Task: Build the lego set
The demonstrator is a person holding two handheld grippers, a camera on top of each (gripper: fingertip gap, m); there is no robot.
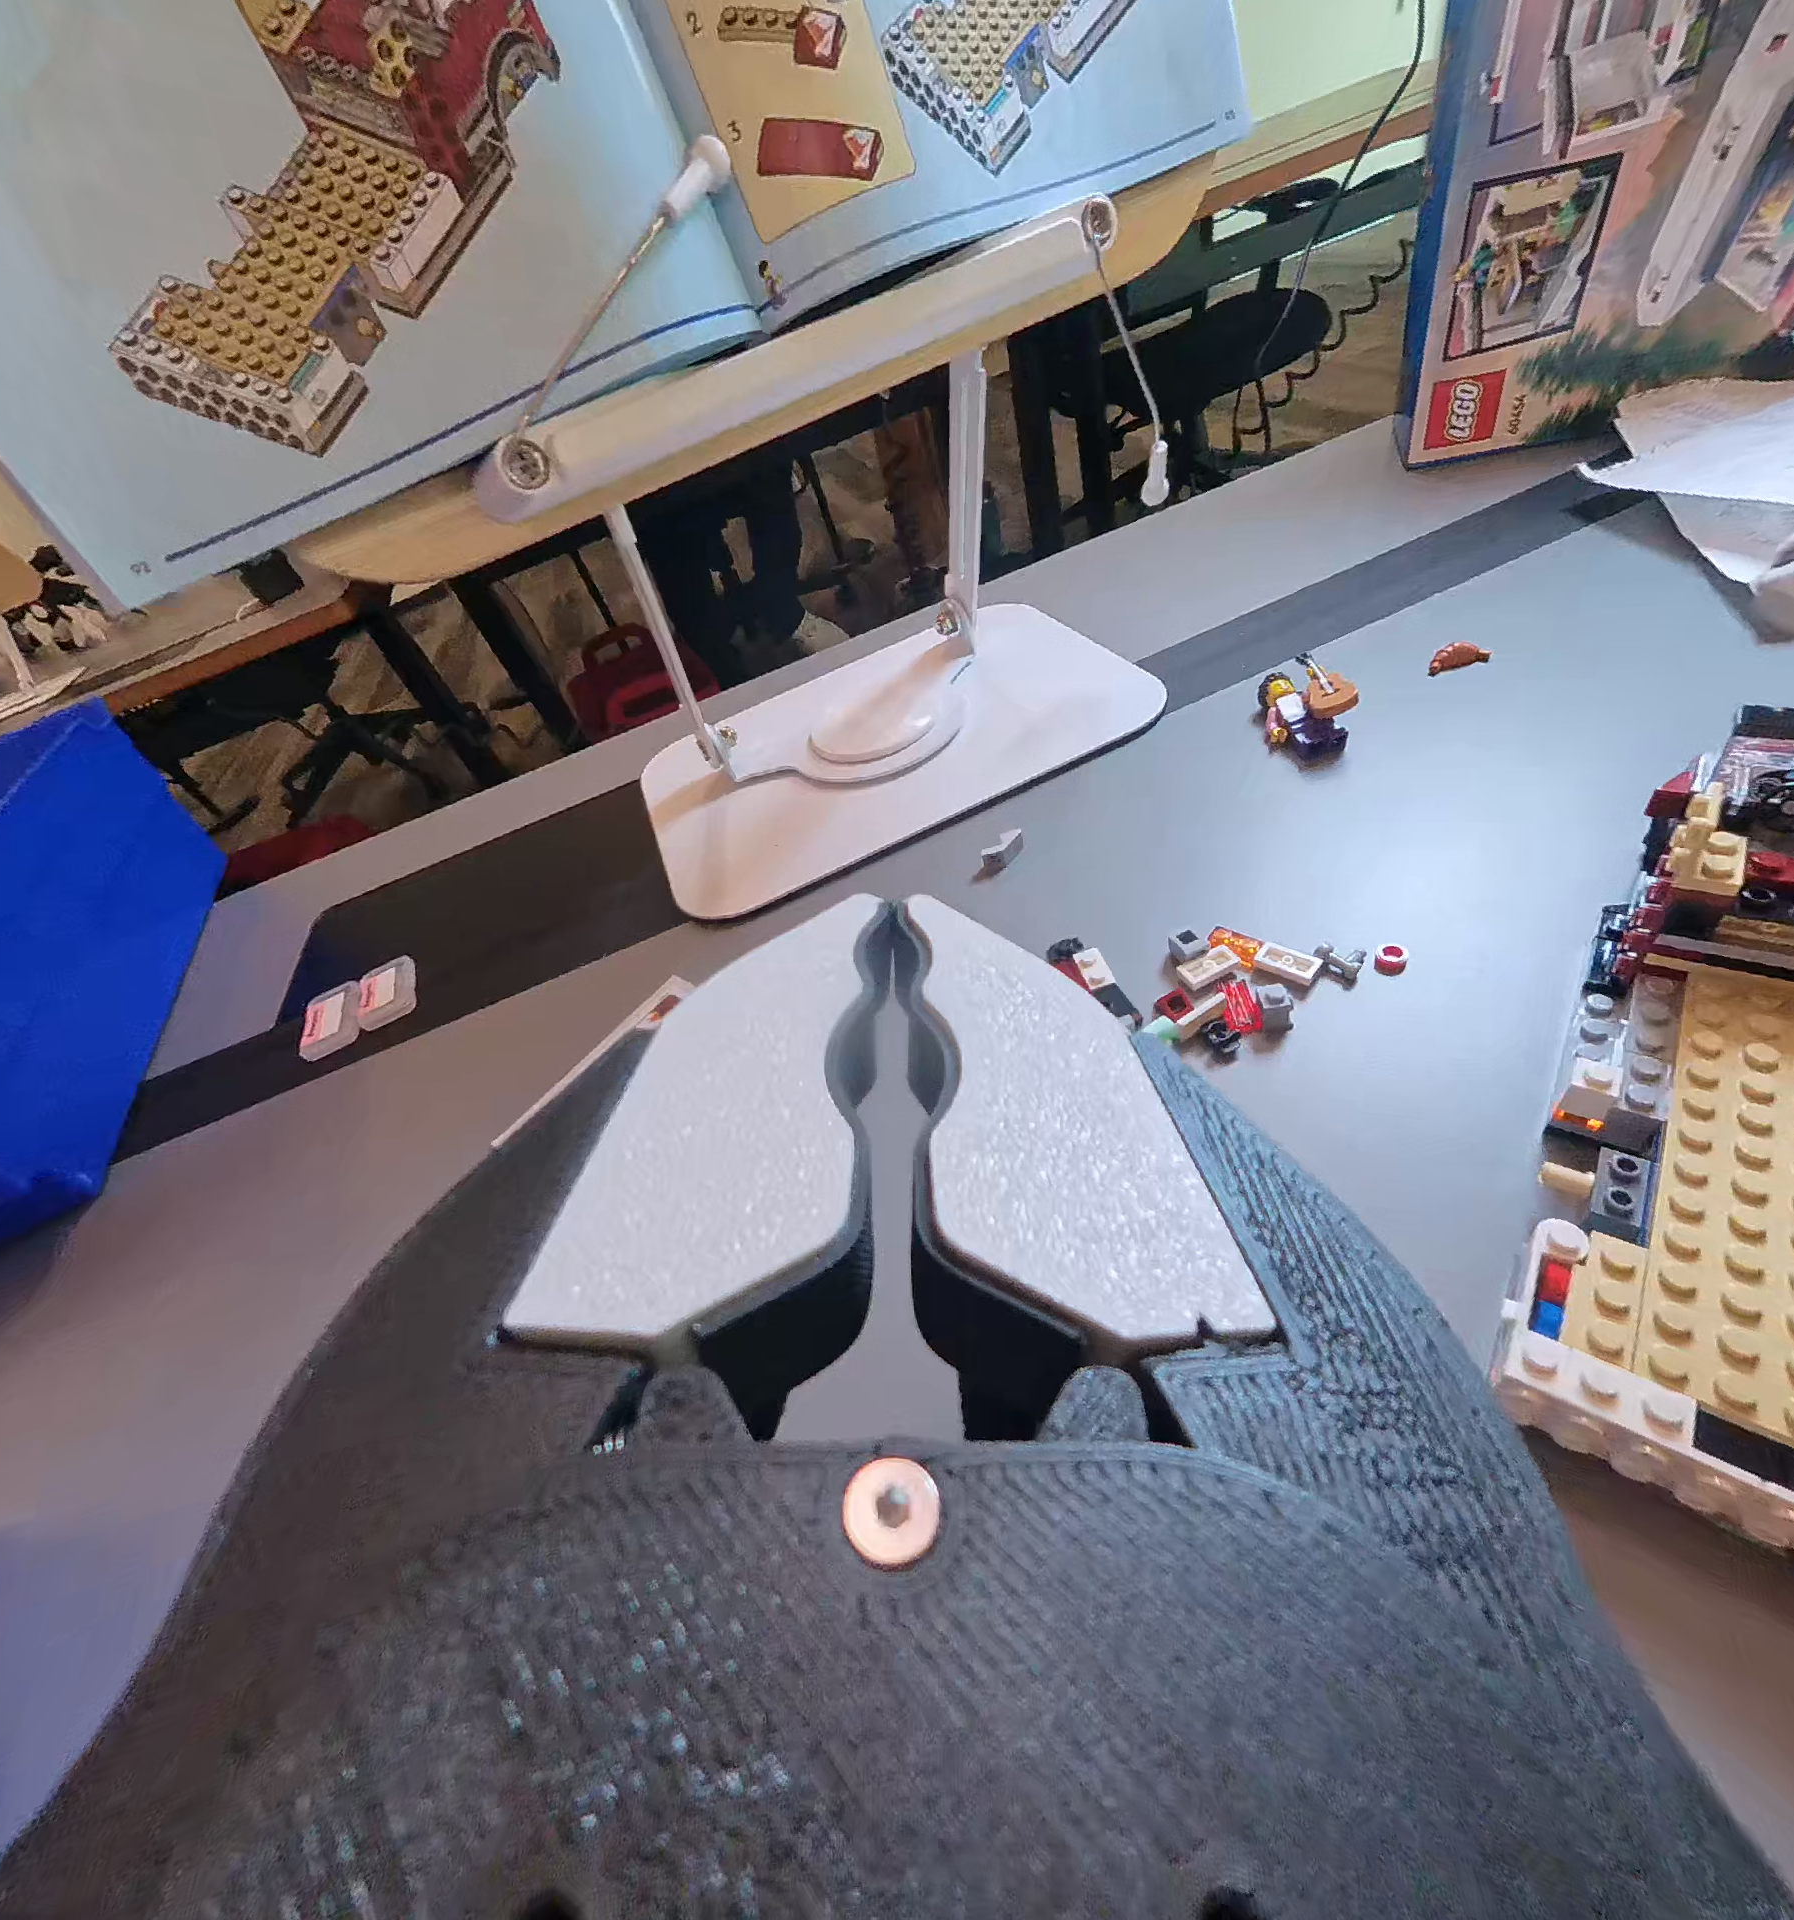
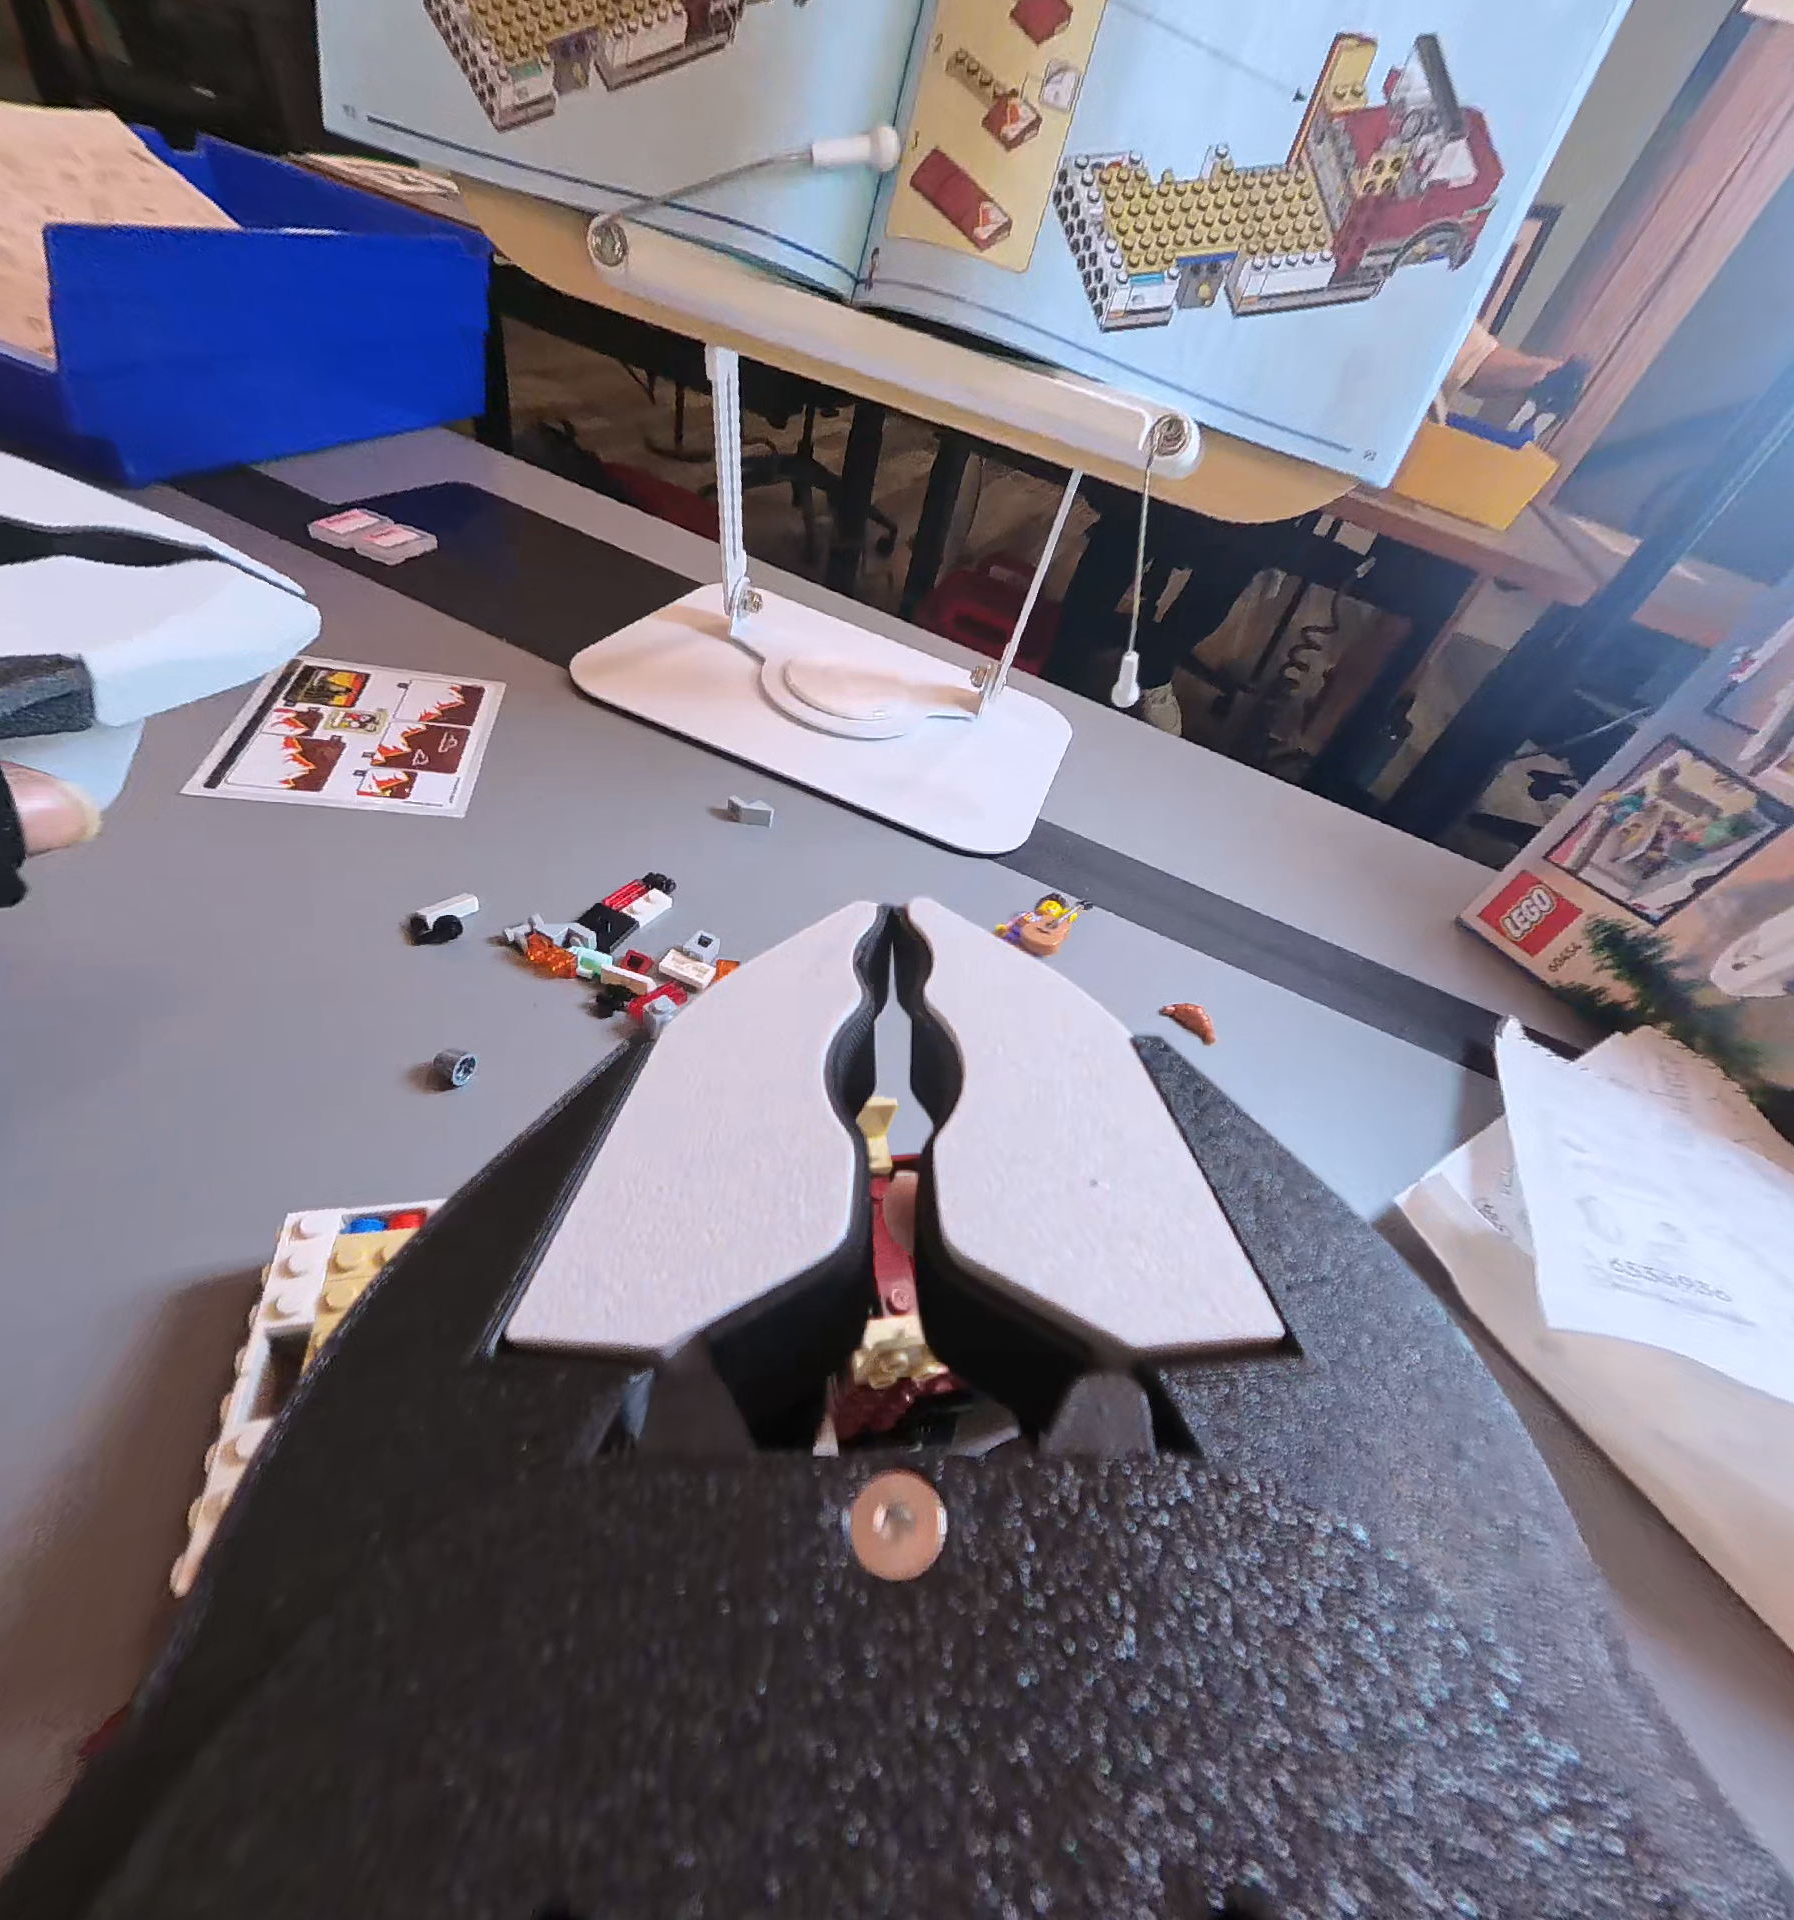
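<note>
While both claws are pressed together on nothing, the left gripper point(image 1: 893, 914) hovers with loose bricks point(image 1: 1251, 982) at its two o'clock, and the right gripper point(image 2: 895, 914) hangs over the half-built brick model point(image 2: 353, 1278), bricks point(image 2: 612, 961) at ten o'clock.

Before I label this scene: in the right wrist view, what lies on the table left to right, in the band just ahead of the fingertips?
Sticker sheet → grey cylinder → pile of small bricks → minifigure with guitar → brown croissant piece → set box.
</note>
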